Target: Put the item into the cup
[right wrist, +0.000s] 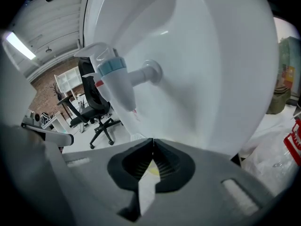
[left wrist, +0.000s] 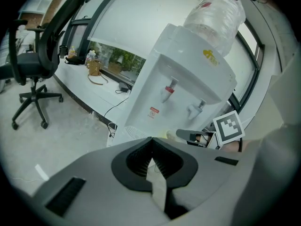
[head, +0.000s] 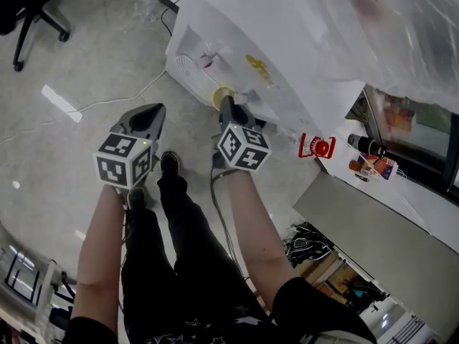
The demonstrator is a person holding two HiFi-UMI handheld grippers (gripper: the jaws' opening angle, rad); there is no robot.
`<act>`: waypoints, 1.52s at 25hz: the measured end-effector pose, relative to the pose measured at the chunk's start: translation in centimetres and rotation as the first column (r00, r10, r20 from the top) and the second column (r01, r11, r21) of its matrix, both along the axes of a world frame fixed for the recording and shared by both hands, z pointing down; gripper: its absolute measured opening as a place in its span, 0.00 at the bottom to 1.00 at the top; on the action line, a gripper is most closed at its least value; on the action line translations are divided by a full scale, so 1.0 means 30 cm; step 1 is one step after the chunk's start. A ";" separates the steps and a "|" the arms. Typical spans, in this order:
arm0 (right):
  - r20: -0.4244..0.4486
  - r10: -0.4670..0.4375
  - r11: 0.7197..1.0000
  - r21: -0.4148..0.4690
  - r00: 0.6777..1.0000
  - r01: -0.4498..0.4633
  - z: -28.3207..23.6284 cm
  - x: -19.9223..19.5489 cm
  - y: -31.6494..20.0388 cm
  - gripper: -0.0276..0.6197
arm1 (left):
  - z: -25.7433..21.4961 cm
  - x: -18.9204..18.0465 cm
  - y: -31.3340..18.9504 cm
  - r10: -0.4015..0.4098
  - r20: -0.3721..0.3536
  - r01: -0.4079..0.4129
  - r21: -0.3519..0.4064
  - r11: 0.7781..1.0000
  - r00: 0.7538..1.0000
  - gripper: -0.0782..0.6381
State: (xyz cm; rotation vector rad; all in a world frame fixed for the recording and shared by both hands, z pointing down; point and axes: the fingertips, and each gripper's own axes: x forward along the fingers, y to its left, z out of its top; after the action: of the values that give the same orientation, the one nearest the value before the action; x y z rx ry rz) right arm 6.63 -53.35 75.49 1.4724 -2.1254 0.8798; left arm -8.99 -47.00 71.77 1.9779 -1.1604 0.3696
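Note:
A white water dispenser (head: 237,41) stands in front of me, with a water bottle (left wrist: 216,13) on top. My right gripper (head: 226,104) reaches under its taps, jaws together, with a pale yellow cup (head: 223,96) at its tip. In the right gripper view the right gripper (right wrist: 153,142) sits just below the blue tap (right wrist: 115,79), and yellow (right wrist: 151,170) shows through the gap under the jaws. My left gripper (head: 147,115) hangs to the left of the dispenser, shut with nothing in it. The left gripper (left wrist: 151,141) looks at the red tap (left wrist: 169,89) and blue tap (left wrist: 196,108).
The dispenser's round drip grille (head: 188,69) lies left of the cup. A black office chair (head: 36,9) stands at far left on the grey floor, and a white cable (head: 107,104) runs across it. A red object (head: 318,147) and bottles (head: 366,145) sit on the counter at right.

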 end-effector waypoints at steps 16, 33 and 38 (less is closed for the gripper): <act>-0.037 -0.005 1.000 -0.005 0.999 0.005 -0.018 -0.001 0.021 0.16 | -0.031 0.000 0.020 0.021 -0.001 -0.021 0.006 1.000 1.000 0.12; 0.018 0.054 0.991 0.126 0.998 -0.056 -0.251 0.016 0.180 0.14 | -0.204 -0.029 0.174 0.052 -0.003 -0.052 0.058 0.997 0.999 0.12; 0.004 0.066 0.984 0.166 0.998 -0.065 -0.370 0.020 0.299 0.14 | -0.293 -0.028 0.282 0.074 -0.020 -0.072 0.076 0.994 0.997 0.12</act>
State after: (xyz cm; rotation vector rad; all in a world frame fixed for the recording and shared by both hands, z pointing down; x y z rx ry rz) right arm 7.24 -44.39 64.40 1.6323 -2.2063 0.7387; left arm -9.84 -38.53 62.98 2.0889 -1.1041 0.3451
